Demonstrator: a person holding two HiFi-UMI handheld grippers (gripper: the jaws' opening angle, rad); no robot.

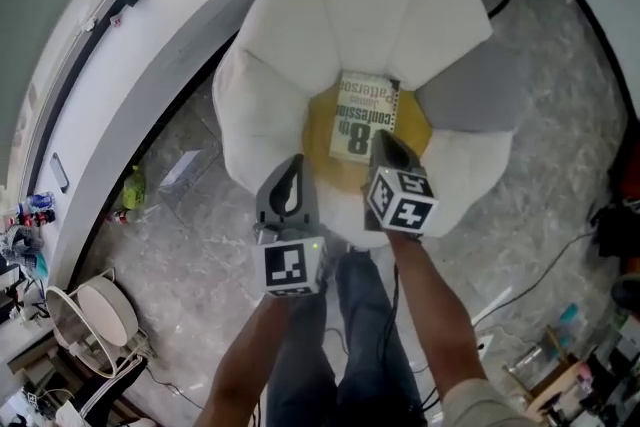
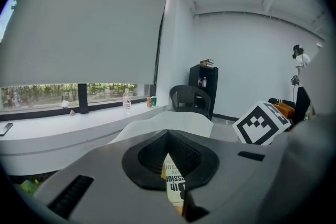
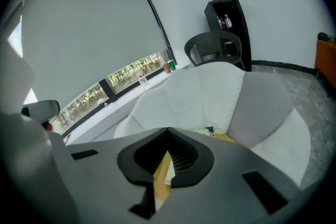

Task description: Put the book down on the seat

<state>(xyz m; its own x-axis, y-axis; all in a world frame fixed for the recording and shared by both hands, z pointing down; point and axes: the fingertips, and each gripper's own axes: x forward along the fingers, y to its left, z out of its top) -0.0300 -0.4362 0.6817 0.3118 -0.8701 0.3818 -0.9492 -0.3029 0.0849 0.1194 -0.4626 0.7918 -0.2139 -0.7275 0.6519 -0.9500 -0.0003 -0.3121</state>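
Pressed together on nothing at the right gripper [image 1: 383, 143], tip over the near right corner of the book [image 1: 362, 113]; likewise closed and empty at the left gripper [image 1: 290, 170], just off its left. Lying flat on the yellow seat [image 1: 318, 120], cover reading "8th confession". Ringed by white cushions [image 1: 330, 15], open floor [image 1: 190, 245] past the front edge.

The paperback book [image 1: 364, 117] is laid on the round yellow seat [image 1: 318, 122] of the white petal-shaped chair [image 1: 330, 5]. A grey cushion [image 1: 470, 90] is set to its right, a curved white ledge [image 1: 170, 25] behind the chair.
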